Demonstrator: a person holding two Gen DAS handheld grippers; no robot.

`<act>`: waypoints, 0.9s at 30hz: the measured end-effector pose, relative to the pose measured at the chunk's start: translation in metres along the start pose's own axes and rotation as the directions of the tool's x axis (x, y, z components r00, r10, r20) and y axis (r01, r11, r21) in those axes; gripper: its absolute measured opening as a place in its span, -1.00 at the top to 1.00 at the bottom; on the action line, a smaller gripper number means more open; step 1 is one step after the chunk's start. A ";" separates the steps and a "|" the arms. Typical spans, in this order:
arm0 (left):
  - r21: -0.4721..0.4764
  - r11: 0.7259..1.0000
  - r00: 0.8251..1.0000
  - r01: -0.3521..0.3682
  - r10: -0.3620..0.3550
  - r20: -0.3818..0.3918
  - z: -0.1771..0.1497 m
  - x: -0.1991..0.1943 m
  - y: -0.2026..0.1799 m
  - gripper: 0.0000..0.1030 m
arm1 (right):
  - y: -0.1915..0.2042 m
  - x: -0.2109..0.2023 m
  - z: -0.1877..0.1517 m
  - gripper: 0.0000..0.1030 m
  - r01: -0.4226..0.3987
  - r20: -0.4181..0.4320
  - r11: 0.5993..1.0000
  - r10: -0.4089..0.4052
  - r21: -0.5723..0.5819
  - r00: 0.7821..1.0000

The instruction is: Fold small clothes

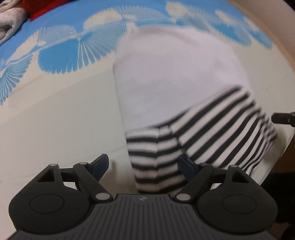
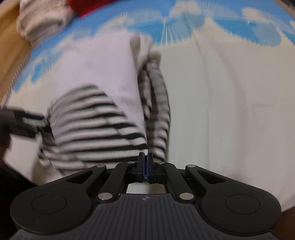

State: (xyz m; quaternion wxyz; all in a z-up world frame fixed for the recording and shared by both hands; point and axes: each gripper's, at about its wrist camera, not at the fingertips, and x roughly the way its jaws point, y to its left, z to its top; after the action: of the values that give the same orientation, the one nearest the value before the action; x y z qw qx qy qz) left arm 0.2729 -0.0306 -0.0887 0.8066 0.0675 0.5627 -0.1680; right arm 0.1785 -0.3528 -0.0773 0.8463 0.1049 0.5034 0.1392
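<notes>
- Far left, back of the surface: rolled pale towel (image 1: 9, 24) and something red (image 1: 42, 7). Well apart from the work, not in play.
- Work surface is a cream sheet with a blue fan print (image 1: 60, 57); bare cream area left of the garment, likely where the fold gets laid down.
- Left gripper (image 1: 142, 162): jaws apart, nothing between the pads. The striped hem sits just ahead and between the fingers, right finger (image 1: 186, 166) at or under the cloth edge; contact unclear. Reads as lined up for a grab on the near-left corner, not yet taken.
- Garment (image 1: 175, 77): small top, white body, black-and-white striped lower band (image 1: 212, 133). Lies right of centre on the sheet, near the bed's right edge in the left view. Both frames are motion-blurred.
- Right gripper (image 2: 146, 162): jaws together, pinching the striped hem at the garment's near-right edge. That edge looks lifted and doubled, a striped layer (image 2: 156, 103) showing beside the white panel, so probably mid-fold with this corner carrying over.
- Risk, my guess: one-corner hold lets the knit sag and skew the crease until the left side clamps.
</notes>
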 end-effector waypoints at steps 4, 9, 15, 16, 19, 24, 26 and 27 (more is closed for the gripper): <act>-0.075 0.997 0.996 0.030 -0.023 0.088 0.001 -0.018 0.011 -0.68 | -0.005 -0.016 0.015 0.58 -0.066 0.193 0.990 0.042 0.121 0.980; -0.194 0.980 0.989 0.050 -0.022 0.145 0.015 -0.021 0.023 -0.68 | 0.004 0.001 0.042 0.27 -0.104 0.257 0.977 0.053 0.187 0.965; -0.329 0.938 0.978 0.106 -0.039 0.203 0.029 -0.024 0.045 -0.68 | 0.009 0.042 0.075 0.10 -0.148 0.277 0.932 0.054 0.330 0.959; -0.350 0.930 0.977 0.111 -0.038 0.209 0.029 -0.024 0.048 -0.68 | 0.009 0.050 0.080 0.10 -0.148 0.275 0.923 0.049 0.355 0.960; -0.428 0.890 0.970 0.159 -0.060 0.236 0.033 -0.023 0.064 -0.68 | 0.013 0.073 0.092 0.18 -0.130 0.255 0.917 0.033 0.376 0.966; -0.522 0.805 0.948 0.283 -0.153 0.278 0.045 -0.011 0.087 -0.68 | 0.023 0.065 0.098 0.99 -0.123 0.339 0.941 0.009 0.315 0.941; -0.540 0.769 0.932 0.341 -0.204 0.299 0.052 -0.004 0.089 -0.68 | 0.014 0.051 0.096 1.00 -0.119 0.388 0.930 -0.028 0.348 0.921; -0.547 0.752 0.924 0.367 -0.229 0.306 0.056 0.002 0.089 -0.68 | 0.006 0.051 0.094 1.00 -0.086 0.368 0.920 -0.066 0.382 0.928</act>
State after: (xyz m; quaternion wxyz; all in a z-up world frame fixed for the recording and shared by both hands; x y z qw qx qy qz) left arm 0.3541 0.0357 -0.0772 0.8062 -0.2987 0.4972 -0.1168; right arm 0.2832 -0.3337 -0.0732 0.8876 0.2988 0.3502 0.0176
